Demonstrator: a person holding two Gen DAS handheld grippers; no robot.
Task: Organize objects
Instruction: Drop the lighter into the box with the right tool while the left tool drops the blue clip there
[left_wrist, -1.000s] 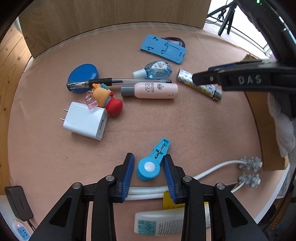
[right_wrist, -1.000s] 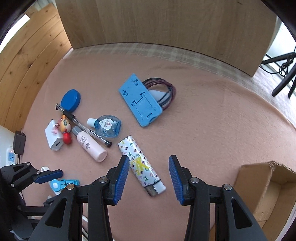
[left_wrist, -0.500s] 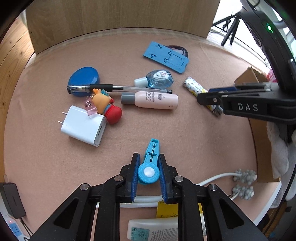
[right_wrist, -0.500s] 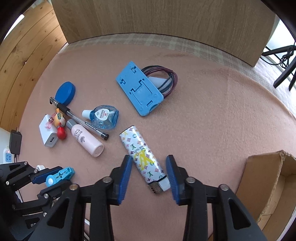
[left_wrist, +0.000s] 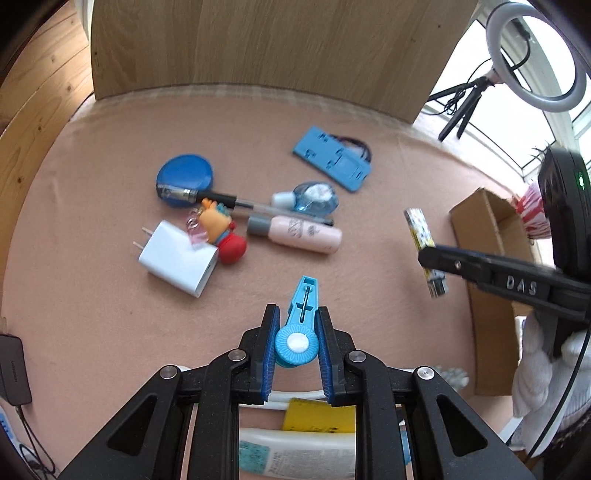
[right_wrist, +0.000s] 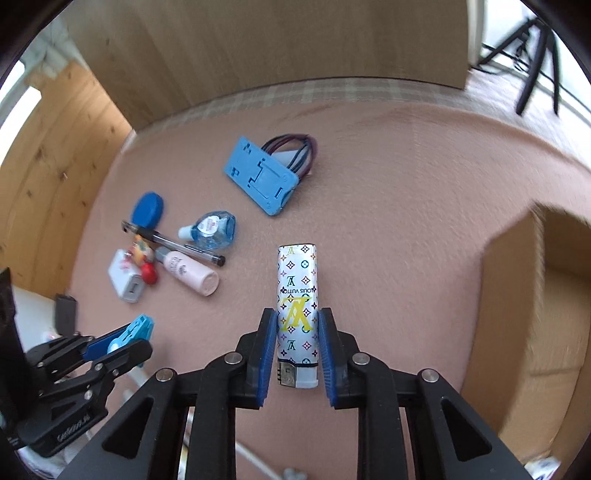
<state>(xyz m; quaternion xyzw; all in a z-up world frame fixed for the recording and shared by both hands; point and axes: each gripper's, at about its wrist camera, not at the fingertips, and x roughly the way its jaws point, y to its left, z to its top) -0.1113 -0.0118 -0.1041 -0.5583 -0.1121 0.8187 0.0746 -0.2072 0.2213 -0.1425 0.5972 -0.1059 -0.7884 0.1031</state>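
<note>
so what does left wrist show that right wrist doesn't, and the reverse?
Left wrist only: ring light, yellow-labelled tube beneath the jaws. Right wrist only: the lighter's full printed face, the cable bundle clearly. Both: blue clip in the left gripper, lighter in the right gripper, cardboard box, white charger.

Half hidden under the stand (right_wrist: 259, 177): a cable loop (right_wrist: 297, 152); cut off by the right edge and blurred: the box (right_wrist: 532, 306); largely covered behind the left gripper (left_wrist: 296, 328): a tube (left_wrist: 295, 456) and yellow label (left_wrist: 318, 417), print unreadable.
</note>
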